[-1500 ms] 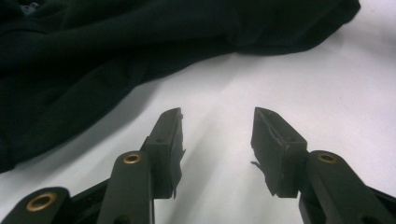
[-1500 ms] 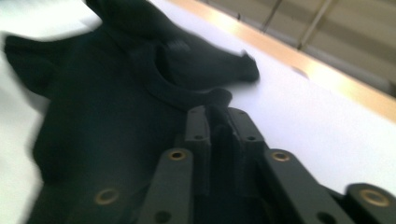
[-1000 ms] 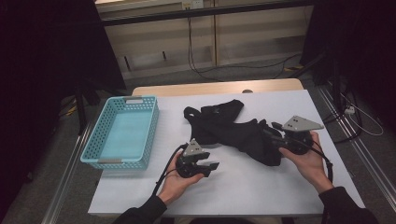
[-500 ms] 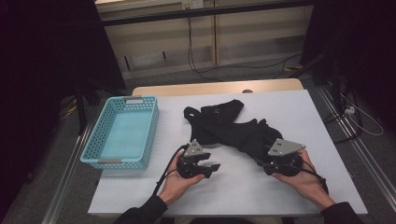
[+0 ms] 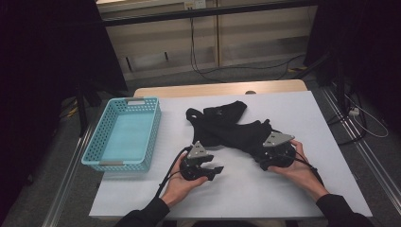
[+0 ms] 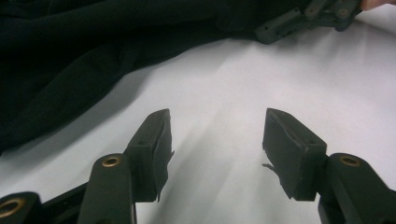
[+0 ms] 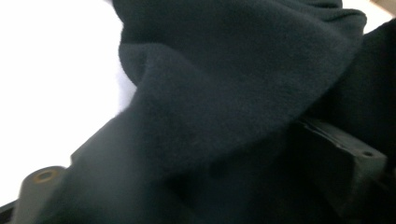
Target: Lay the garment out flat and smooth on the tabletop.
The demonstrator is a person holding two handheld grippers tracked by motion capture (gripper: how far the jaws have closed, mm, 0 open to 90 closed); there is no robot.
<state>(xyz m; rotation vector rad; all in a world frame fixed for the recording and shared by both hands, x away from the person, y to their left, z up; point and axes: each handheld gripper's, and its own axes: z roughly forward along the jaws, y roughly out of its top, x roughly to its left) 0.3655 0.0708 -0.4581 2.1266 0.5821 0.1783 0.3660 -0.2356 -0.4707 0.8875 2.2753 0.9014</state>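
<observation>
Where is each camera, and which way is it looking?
High view: sits above the person's side, looking forward and down on the white table, the blue basket and both hands holding grippers.
Left gripper view: rides the left gripper, looking along its open jaws across the table.
Right gripper view: rides the right gripper, with the cloth draped over its jaws.
Shared: all three see the black cloth.

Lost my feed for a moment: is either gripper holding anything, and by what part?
Left gripper: nothing. Black garment drapes over the right gripper; a grip cannot be told.
</observation>
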